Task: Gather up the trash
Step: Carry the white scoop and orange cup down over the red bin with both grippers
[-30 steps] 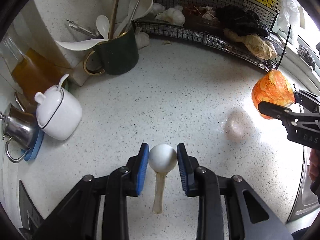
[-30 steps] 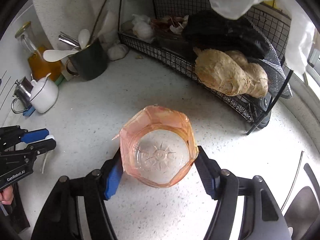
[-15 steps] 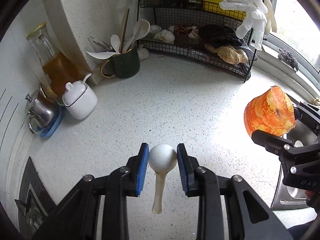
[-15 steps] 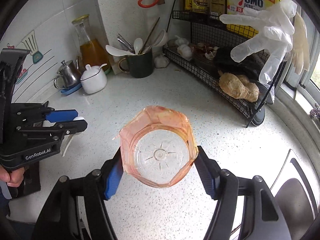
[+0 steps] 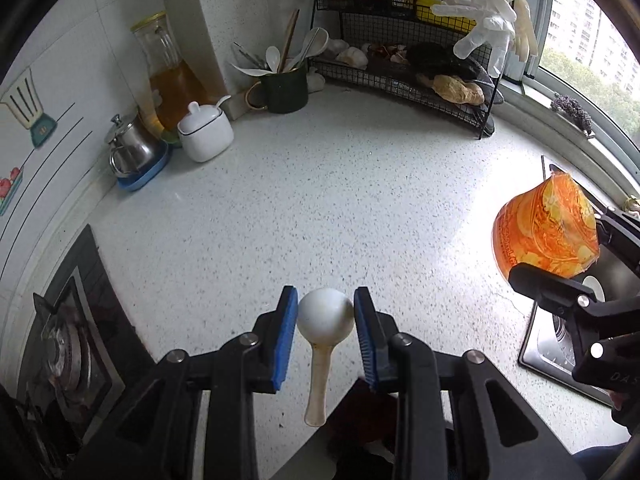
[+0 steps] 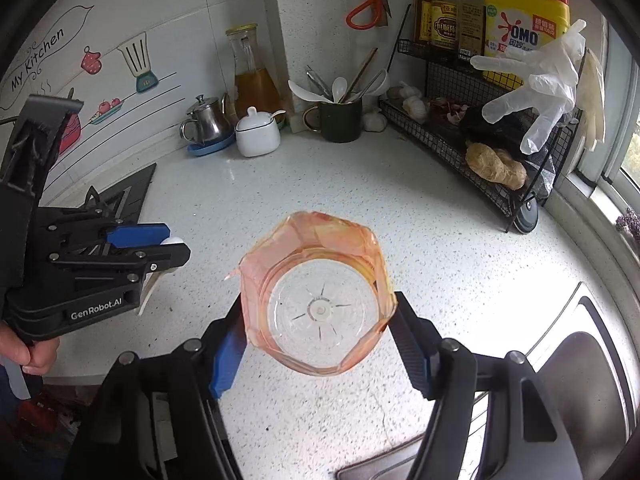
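My left gripper (image 5: 325,316) is shut on a white plastic spoon (image 5: 325,320); its bowl sits between the blue pads and its stained handle hangs down toward me. It is held well above the speckled counter (image 5: 340,200). My right gripper (image 6: 318,320) is shut on a crumpled orange-stained plastic cup (image 6: 318,300), its clear bottom facing the camera. The cup also shows in the left wrist view (image 5: 546,232) at the right, over the sink edge. The left gripper shows in the right wrist view (image 6: 160,248) at the left.
A wire rack (image 5: 420,80) with ginger, garlic and hanging gloves stands at the back right. A green mug of utensils (image 5: 284,88), a white sugar pot (image 5: 206,132), a steel pot (image 5: 132,148) and an oil carafe line the back left. A sink (image 5: 560,352) is right, a stove (image 5: 68,340) left.
Both grippers have pulled back and up from the counter, each keeping its item. The view has widened to show the stove, the sink and the wall.
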`<state>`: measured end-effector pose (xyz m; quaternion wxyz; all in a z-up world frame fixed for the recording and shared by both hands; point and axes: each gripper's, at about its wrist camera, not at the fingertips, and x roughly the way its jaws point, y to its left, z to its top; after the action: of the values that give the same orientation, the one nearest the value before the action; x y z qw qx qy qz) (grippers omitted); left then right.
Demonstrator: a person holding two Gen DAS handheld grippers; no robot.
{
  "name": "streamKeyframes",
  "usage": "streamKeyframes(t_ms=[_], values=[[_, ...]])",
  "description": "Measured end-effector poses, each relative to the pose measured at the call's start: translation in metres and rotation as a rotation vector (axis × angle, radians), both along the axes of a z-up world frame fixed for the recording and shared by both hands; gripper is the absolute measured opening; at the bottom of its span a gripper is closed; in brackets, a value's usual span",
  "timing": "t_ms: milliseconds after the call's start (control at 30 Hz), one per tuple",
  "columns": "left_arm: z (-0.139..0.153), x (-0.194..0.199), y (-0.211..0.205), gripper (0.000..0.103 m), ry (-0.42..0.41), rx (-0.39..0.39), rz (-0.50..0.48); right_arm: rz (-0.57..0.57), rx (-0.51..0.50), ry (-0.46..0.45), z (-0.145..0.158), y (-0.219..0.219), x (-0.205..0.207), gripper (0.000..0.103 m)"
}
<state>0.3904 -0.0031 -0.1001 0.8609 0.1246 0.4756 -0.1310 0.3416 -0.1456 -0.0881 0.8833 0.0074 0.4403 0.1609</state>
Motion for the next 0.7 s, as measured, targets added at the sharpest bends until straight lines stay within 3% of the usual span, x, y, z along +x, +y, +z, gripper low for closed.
streamKeyframes(t_ms=[467, 700], values=[[-0.015, -0.098, 0.041, 0.027, 0.023, -0.006, -0.035, -0.041, -0.020, 0.015, 0.000, 0.044, -0.086, 0.065], [-0.041, -0.145, 0.063, 0.027, 0.089, -0.007, -0.036, -0.051, -0.029, 0.076, -0.018, 0.065, -0.130, 0.065]])
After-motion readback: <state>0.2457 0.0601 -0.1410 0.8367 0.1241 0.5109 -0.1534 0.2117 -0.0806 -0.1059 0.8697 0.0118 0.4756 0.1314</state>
